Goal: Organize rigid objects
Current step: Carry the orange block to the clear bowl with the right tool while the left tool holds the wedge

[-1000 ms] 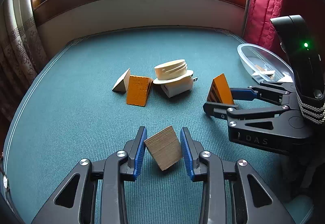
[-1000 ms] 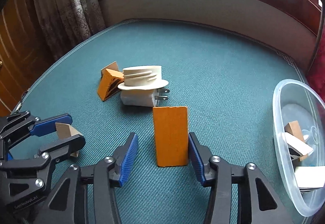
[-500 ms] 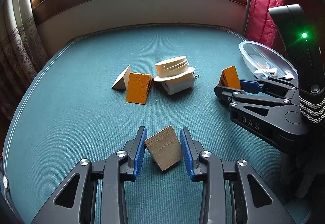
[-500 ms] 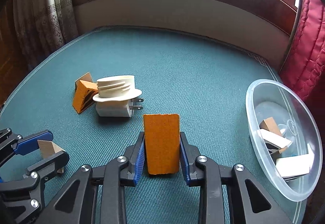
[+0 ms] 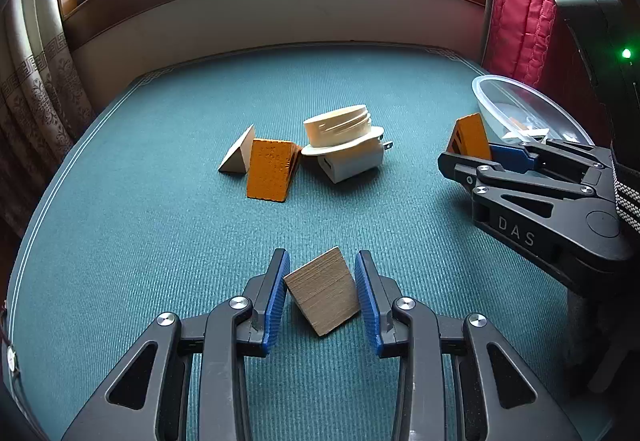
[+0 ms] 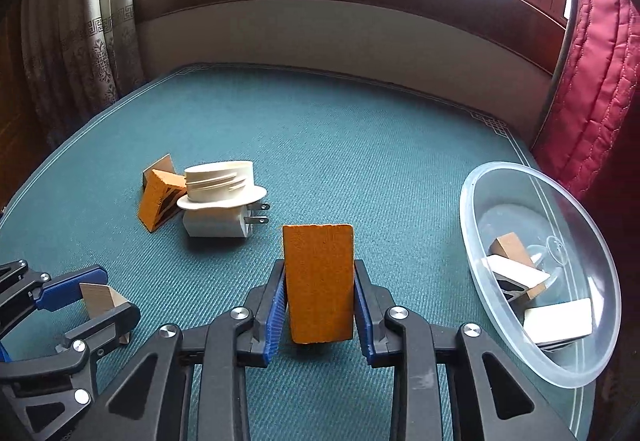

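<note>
A tan wooden block (image 5: 322, 291) rests tilted on the green tabletop (image 5: 160, 241), and my left gripper (image 5: 321, 259) is shut on it, blue pads against its corners. In the right wrist view that block (image 6: 96, 297) shows between the left gripper's (image 6: 114, 293) fingers at the lower left. My right gripper (image 6: 320, 269) is shut on an upright orange block (image 6: 318, 281) held off the table. From the left wrist view the orange block (image 5: 470, 133) sticks up from the right gripper (image 5: 468, 157) just left of the clear bowl (image 5: 520, 97).
The clear plastic bowl (image 6: 504, 166) at the right holds several blocks. Mid-table lie an orange wedge (image 5: 268, 171), a wooden triangular block (image 5: 240, 153), and a cream threaded cap (image 5: 340, 127) lying on a white plug adapter (image 5: 352, 163). A red curtain (image 6: 592, 101) hangs at the right.
The right gripper's jaws closed on the orange block, lifted it off the table and swung a little towards the bowl. The left gripper and its wooden block stayed put.
</note>
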Tool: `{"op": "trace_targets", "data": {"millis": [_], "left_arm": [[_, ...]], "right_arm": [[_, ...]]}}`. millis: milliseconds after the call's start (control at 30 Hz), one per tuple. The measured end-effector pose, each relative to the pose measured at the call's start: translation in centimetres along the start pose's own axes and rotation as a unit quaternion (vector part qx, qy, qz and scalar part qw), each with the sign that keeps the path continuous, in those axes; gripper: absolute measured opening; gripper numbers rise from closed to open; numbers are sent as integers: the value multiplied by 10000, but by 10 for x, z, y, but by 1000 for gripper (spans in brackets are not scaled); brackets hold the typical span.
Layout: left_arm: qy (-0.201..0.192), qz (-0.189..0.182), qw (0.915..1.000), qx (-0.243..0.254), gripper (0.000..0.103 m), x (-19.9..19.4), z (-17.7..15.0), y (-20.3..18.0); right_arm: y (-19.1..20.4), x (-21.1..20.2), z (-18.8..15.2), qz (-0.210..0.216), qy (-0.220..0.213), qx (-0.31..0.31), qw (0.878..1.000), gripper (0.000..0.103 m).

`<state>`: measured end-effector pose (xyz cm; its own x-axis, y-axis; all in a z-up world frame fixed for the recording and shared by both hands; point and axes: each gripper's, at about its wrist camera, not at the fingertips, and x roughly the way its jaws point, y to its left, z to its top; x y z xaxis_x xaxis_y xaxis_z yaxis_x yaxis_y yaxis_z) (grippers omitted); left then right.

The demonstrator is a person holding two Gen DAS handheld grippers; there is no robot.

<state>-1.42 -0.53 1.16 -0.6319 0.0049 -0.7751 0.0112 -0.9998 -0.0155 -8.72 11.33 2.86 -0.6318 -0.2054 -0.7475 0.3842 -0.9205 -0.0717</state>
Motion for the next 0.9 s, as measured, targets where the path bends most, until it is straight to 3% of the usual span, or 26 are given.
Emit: {"op": "trace_targets", "data": {"millis": [900], "left_arm": [[14,20,10000,59,35,3,-4,0]], "right_arm": [[-16,-7,3,117,-23,280,9995,32]]}}
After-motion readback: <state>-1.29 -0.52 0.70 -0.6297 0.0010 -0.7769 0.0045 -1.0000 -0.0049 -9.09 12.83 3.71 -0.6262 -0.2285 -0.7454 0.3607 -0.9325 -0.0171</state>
